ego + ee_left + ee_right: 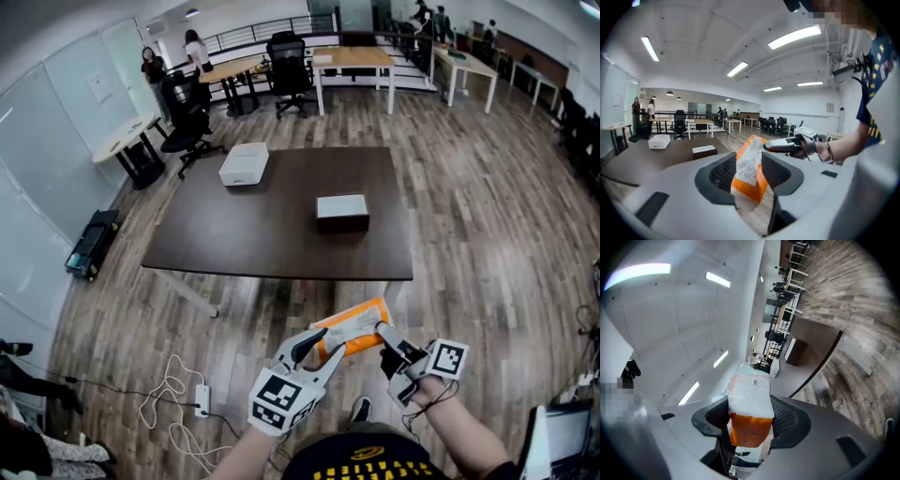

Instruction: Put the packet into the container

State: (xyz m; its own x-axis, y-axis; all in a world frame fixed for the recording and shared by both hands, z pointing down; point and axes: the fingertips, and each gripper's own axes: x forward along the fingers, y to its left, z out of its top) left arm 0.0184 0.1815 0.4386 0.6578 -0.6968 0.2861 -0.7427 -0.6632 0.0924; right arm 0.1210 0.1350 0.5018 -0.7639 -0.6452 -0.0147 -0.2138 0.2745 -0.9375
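An orange packet (354,330) with a white label hangs in the air just in front of the dark table's (234,234) near edge, between my two grippers. My right gripper (384,339) is shut on its right end; in the right gripper view the packet (750,413) fills the gap between both pads. My left gripper (322,352) stands open around the left end, with the packet (750,168) loose between its jaws. On the table sit a dark box with a white top (342,212) and, farther back, a white box (244,164).
Cables and a power strip (202,398) lie on the wooden floor at the lower left. Office chairs (187,131), light desks (352,61) and two people (173,56) stand beyond the table. A laptop (567,436) is at the lower right.
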